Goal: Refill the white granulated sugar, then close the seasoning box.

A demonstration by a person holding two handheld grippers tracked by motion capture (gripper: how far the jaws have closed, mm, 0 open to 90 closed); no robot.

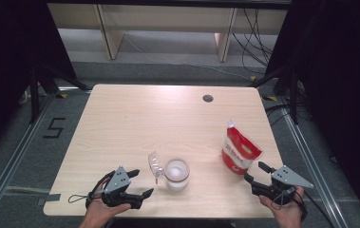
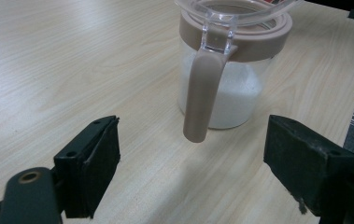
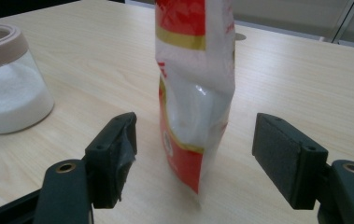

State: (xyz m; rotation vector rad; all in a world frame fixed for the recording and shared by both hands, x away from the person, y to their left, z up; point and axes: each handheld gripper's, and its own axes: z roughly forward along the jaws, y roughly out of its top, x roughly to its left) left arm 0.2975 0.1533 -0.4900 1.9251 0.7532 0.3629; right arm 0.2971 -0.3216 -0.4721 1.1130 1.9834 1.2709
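both claws gape empty near the tabletop's (image 1: 120,118) near edge, so i'd close the right claw (image 1: 259,174) squarely on the upright red-and-white bag (image 1: 238,151) while the left claw (image 1: 138,182) steadies the open jar (image 1: 176,174) by its handle (image 2: 202,95).

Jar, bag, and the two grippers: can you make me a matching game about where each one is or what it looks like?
Things:
1. jar
2. bag
3. left gripper
4. right gripper

Descriptions:
A. red and white, standing upright
B. open, pointing at the bag
C. clear, lid flipped open, white grains inside
D. open, pointing at the jar's handle

Pairs: 1-C, 2-A, 3-D, 4-B
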